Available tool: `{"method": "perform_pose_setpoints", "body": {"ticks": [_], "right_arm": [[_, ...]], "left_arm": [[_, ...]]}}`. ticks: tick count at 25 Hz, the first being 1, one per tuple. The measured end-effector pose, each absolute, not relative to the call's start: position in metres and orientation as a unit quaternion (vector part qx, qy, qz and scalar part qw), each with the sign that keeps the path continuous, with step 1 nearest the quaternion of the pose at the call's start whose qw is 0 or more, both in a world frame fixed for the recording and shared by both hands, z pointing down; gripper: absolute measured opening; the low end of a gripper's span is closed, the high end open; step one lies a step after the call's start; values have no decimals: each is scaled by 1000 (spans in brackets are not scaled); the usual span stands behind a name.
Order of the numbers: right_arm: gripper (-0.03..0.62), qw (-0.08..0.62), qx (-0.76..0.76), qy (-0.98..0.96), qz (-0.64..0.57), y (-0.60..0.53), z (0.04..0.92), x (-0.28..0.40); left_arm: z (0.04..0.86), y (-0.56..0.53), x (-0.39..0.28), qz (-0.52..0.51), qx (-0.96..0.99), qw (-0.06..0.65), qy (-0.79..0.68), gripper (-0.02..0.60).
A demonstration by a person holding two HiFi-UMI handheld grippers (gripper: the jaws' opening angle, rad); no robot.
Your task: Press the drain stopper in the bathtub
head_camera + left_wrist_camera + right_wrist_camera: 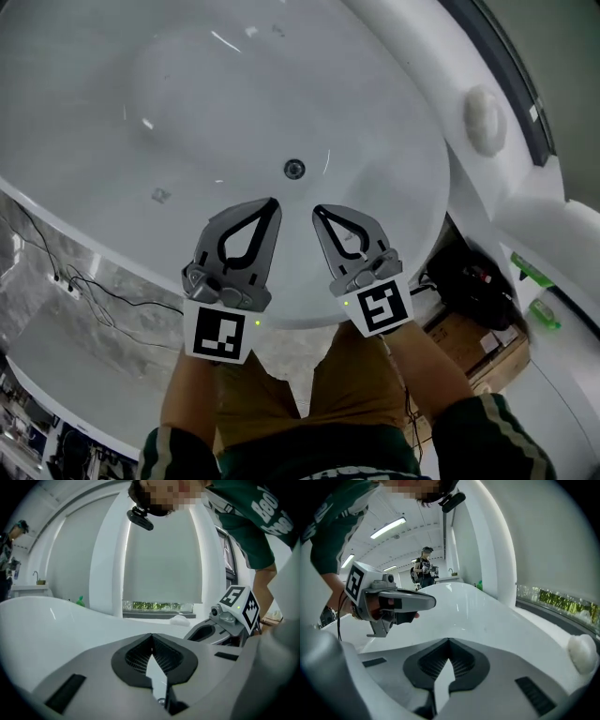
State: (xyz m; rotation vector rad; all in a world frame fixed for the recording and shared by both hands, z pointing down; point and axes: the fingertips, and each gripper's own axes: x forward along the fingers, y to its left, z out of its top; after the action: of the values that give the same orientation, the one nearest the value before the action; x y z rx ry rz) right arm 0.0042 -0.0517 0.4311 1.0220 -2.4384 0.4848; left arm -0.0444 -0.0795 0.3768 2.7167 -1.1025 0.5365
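A white bathtub (112, 202) fills the head view, and its small round metal drain stopper (294, 170) sits on the tub floor near the middle. My left gripper (274, 201) hovers over the near rim, its tip just short of the stopper, jaws shut with nothing between them. To its right my right gripper (316, 210) is held at the same height, also shut and empty. Each gripper view looks out over the tub rim (51, 620) and does not show the stopper. The right gripper (206, 632) shows in the left gripper view, the left gripper (432, 603) in the right gripper view.
A white headrest cushion (485, 119) sits on the tub's far right rim. Cables (84, 281) trail on the floor at left, and cardboard boxes (478, 342) and dark gear lie at right. A window (157, 605) runs behind the tub. A person (424, 569) stands in the background.
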Motion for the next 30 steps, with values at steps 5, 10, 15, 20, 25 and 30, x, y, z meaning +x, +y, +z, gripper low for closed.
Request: {"method": "perform_pose_setpoints", "body": {"ticks": [5,10,15,20,25,30], "right_arm": [[11,255,367,-870,206,-45,511,2],[11,281,369,-862,203,-51,583,7],[11,315,362,-849,222,-54,655,10],[11,359,345,-836,229,-55,711,14],[11,407,311,-825,236,-46,760,12],[11,445,294,-809,248,-40,800,9]], "left_arm": [[444,-76,-49,193,902,112,-370,9],[495,-72,-52,206,895,134,-373,9],[519,-79,-54,201,886,157,-387,9],[536,-86,-49,190,885,169,-390,9],[556,-86,-51,197,880,184,-391,9],[571,-85,-58,204,874,191,-396,9]]}}
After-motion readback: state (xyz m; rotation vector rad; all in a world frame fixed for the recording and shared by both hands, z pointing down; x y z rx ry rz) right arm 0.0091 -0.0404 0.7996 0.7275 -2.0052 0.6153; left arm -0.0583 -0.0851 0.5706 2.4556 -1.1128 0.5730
